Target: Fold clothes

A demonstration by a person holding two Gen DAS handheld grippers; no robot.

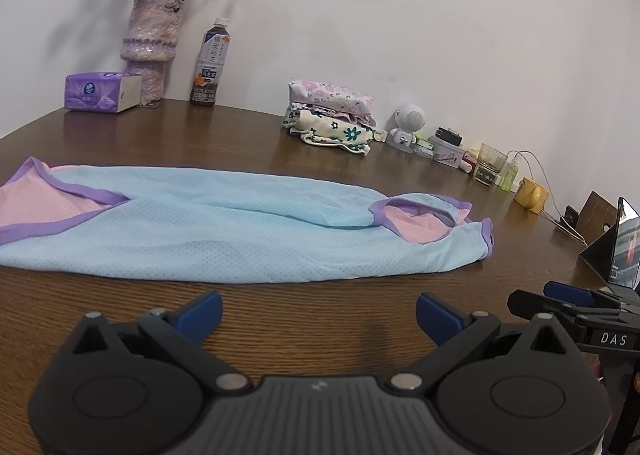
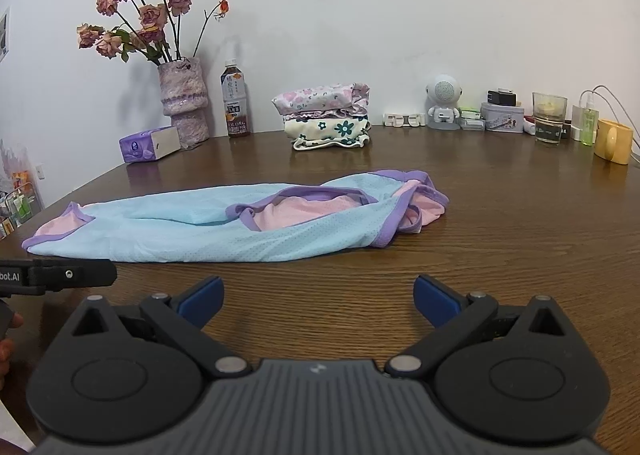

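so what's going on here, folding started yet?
Partly, it seems. The light blue garment with purple trim lies on the wooden table, already doubled lengthwise into a long strip. Both handheld grippers hover just short of its near edge, holding nothing: left gripper and right gripper, jaws wide open. A stack of folded floral clothes sits at the back by the wall.

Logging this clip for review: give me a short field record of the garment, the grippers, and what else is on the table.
garment: light blue top with purple trim, lying flat, partly folded lengthwise
left gripper: open, above bare table, not touching the cloth
right gripper: open, short of the cloth
done pile: folded floral clothes by the wall
other: flower vase, tea bottle, tissue pack
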